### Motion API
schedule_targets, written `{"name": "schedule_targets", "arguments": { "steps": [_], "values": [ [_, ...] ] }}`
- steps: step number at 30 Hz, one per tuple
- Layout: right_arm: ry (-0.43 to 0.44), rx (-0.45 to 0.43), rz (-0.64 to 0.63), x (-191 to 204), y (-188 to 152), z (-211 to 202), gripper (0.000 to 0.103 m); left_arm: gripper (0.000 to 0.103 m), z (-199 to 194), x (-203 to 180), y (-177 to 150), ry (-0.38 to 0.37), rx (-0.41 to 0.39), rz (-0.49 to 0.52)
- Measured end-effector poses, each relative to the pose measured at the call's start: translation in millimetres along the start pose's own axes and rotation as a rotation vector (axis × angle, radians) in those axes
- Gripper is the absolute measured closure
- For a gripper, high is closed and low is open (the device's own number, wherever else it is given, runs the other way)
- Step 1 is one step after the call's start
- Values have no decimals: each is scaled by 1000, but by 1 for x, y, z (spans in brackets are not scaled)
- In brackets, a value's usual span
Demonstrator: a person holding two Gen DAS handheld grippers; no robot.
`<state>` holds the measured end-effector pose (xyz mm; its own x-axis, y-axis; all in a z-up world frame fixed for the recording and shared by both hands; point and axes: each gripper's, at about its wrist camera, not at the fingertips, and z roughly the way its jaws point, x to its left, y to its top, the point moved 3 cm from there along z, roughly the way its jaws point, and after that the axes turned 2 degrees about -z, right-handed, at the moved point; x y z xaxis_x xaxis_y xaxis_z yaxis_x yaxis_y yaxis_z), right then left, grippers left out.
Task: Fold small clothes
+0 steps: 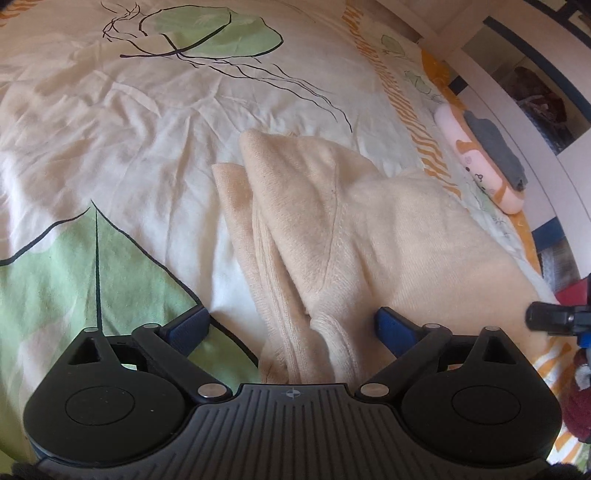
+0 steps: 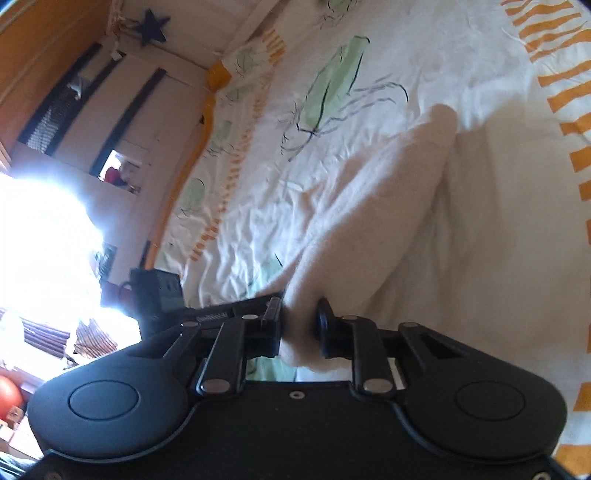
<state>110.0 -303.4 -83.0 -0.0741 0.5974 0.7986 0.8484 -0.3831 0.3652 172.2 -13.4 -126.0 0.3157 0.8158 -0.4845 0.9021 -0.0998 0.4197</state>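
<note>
While I watch both feeds: cream garment [image 1: 369,221] lies bunched on the bed [image 1: 110,147].
Right gripper [image 2: 299,325]: fingers pinching a garment edge.
Left gripper [image 1: 291,325]: fingers spread, straddling a garment fold, nothing gripped.
Risk: I judge the thick knit could slip the narrow pinch, dropping the fold.

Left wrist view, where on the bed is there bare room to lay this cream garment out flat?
Bare room: the wrinkled white bedspread between the green leaf print near the open left gripper and the green jellyfish print. Crowded: the right edge, where a pink plush pillow carries a folded grey cloth. The right gripper grips the cream knit garment.
</note>
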Motion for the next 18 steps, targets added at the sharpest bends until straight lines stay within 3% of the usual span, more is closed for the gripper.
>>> {"name": "schedule_targets", "arguments": {
  "steps": [2,4,5,7,9,11,18],
  "values": [
    [-73,2,12,-11,2,-7,82,5,-1,5,-2,6,-1,5],
    [-225,27,-20,-22,0,-6,81,5,-1,4,-5,14,-2,22],
    [-260,40,-20,-27,-2,-5,77,5,-2,2,-6,26,-1,40],
    [-264,44,-18,-27,-5,-2,76,5,-1,-4,-10,67,13,96],
    [-283,31,-68,-17,-6,1,65,5,0,-11,-17,110,34,166],
    [-291,16,-112,-5,-8,5,41,5,0,-13,-24,134,41,194],
    [-340,8,-222,23,-29,18,29,5,-13,-13,-38,166,13,183]
  ]
}}
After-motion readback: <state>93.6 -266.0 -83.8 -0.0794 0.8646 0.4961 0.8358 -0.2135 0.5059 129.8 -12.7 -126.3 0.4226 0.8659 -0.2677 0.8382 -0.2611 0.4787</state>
